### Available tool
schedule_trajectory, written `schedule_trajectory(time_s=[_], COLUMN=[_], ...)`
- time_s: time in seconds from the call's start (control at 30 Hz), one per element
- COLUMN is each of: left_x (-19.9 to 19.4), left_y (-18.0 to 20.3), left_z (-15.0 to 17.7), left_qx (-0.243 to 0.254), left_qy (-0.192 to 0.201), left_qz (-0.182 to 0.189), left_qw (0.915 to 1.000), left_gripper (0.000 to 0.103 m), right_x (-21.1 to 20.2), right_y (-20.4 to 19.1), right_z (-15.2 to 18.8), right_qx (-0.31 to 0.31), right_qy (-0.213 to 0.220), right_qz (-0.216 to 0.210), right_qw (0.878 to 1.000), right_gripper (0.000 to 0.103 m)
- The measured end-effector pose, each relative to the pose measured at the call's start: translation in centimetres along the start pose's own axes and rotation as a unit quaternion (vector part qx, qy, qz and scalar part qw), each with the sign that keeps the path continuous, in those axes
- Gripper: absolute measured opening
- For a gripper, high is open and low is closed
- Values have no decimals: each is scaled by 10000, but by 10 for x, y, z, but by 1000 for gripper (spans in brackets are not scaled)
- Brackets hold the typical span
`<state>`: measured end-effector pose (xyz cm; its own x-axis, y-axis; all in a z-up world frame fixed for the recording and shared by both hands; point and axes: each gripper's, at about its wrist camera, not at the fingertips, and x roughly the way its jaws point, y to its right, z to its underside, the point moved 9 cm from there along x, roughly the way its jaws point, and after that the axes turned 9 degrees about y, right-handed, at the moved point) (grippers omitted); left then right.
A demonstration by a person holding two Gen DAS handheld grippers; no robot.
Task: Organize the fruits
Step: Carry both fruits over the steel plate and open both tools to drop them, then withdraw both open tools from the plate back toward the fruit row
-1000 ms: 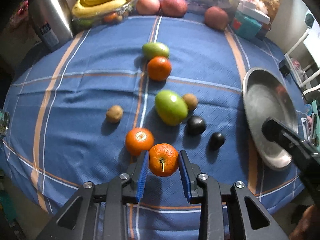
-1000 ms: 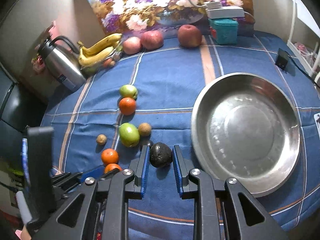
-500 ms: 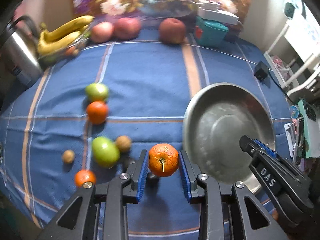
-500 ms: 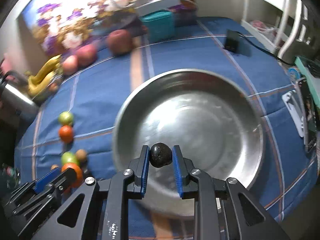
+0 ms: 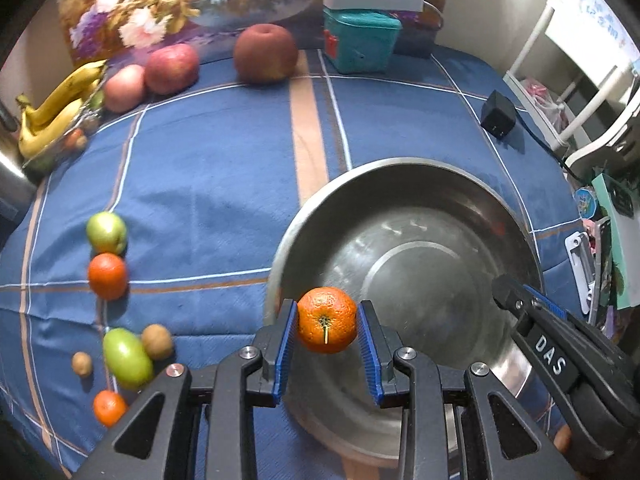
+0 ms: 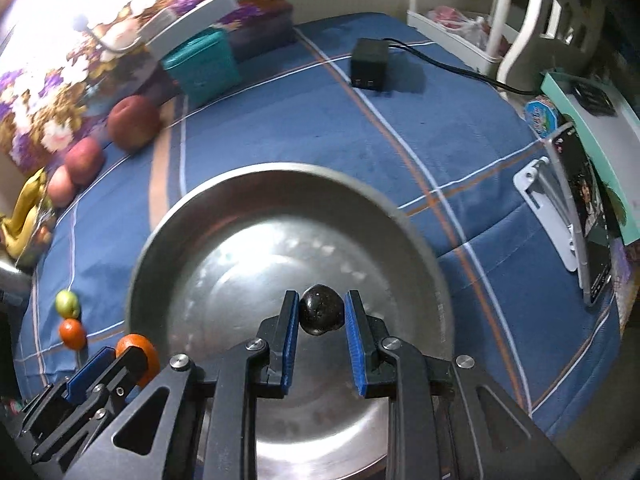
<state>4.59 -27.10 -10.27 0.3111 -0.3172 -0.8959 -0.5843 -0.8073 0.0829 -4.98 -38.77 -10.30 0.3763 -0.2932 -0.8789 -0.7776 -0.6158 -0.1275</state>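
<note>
My left gripper [image 5: 327, 320] is shut on an orange [image 5: 327, 319] and holds it over the near left rim of the steel bowl [image 5: 400, 184]. My right gripper [image 6: 322, 316] is shut on a dark avocado [image 6: 322, 315] above the middle of the bowl [image 6: 224, 196]. The bowl has nothing in it. The right gripper also shows at the right of the left wrist view [image 5: 520, 300]. The left gripper with its orange [image 6: 134, 348] shows at the lower left of the right wrist view. Loose fruit lies left of the bowl: a green fruit [image 5: 106, 232], an orange [image 5: 107, 276], a green mango [image 5: 127, 358].
Two kiwis [image 5: 157, 341], a small orange [image 5: 109, 407], apples [image 5: 172, 68] and bananas [image 5: 60, 104] lie on the blue cloth. A teal box [image 5: 360, 40] and a black charger [image 5: 498, 114] stand at the back. A phone on a stand [image 6: 588, 216] is right of the bowl.
Both grippers have carried their fruit to the right, from the loose fruit to over the bowl. The bowl now fills more of both views.
</note>
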Motion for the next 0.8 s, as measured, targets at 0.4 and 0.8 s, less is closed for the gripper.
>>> schedule_trajectory(time_s=[0.4,0.8], left_x=[-3,-23], left_y=[7,-39], left_z=[-2,-10], left_qx=[96,-186], left_qy=[63,465], left_qz=[-58,-789], left_qw=[9999,9956], left_gripper=[50,103], right_x=[-4,-25], right_y=[13,-1], right_z=[2,-3], right_qx=[109,-253], right_qy=[-90,160], right_qz=[39,81], right_qw=[9999,9995], right_gripper=[29,62])
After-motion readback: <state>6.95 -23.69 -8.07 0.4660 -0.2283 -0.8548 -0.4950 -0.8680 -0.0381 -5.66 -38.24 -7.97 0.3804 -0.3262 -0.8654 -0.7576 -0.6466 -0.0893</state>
